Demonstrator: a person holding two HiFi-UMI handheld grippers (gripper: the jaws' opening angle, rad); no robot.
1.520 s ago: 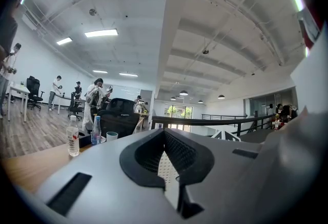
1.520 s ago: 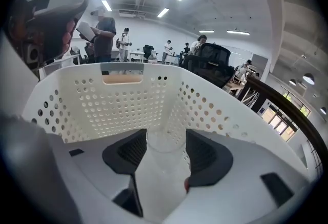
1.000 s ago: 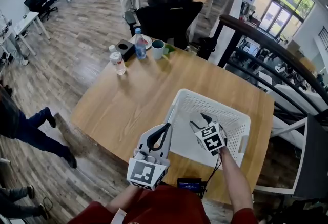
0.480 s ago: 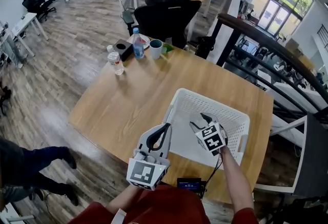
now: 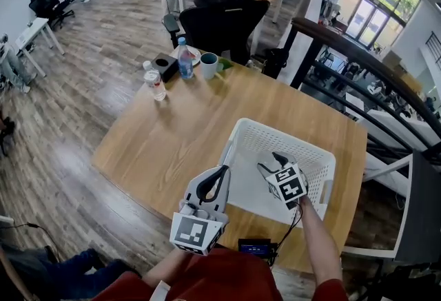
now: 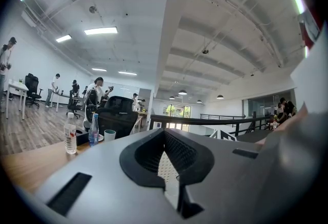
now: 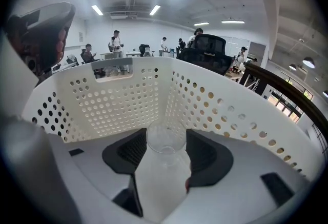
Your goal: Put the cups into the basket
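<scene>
head view | cup (image 7: pixel 165 138) hidden by right gripper (image 5: pixel 272 163) | person (image 5: pixel 83 266) cut off by edge

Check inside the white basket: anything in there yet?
Only the right gripper, down between the basket walls, jaws closed on a clear cup. The visible basket floor is bare; the part beneath gripper and cup is covered.

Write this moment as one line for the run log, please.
left gripper: shut, empty, outside white basket | right gripper: shut on clear cup, inside basket | cup: not yet released
</scene>
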